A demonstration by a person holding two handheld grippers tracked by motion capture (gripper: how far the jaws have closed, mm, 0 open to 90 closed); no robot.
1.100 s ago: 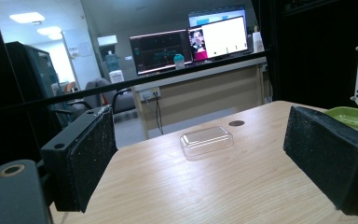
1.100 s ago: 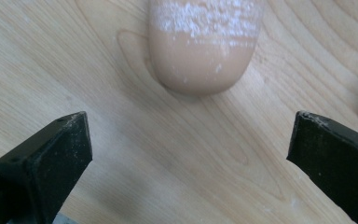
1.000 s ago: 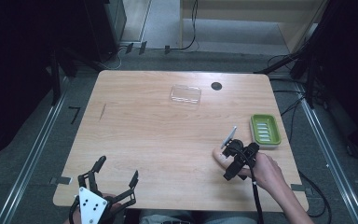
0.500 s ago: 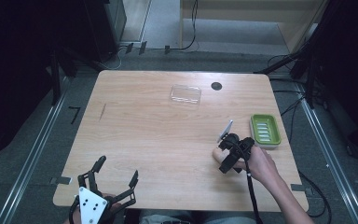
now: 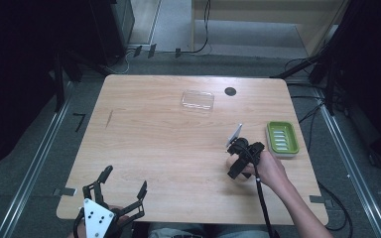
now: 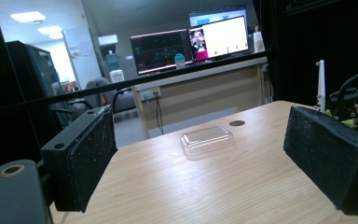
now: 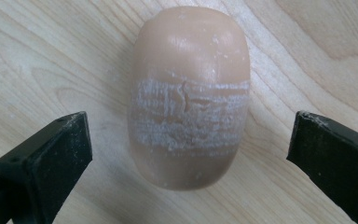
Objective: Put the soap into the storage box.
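The right tongs (image 7: 189, 149) hang spread over a tan soap bar (image 7: 189, 95) lying on the table (image 5: 154, 144), 1 jaw either side, not touching. The left tongs (image 5: 121, 191) rest spread at the near edge.

Left claw (image 6: 214, 163) jaws spread wide, clear plastic lid (image 6: 207, 139) on wooden table (image 6: 242, 186), monitors (image 6: 191, 43) beyond

one soap bar (image 7: 189, 98), one clear lid (image 5: 197, 100), one green soap dish (image 5: 282, 139), two grippers, left (image 5: 120, 195), right (image 7: 189, 147)
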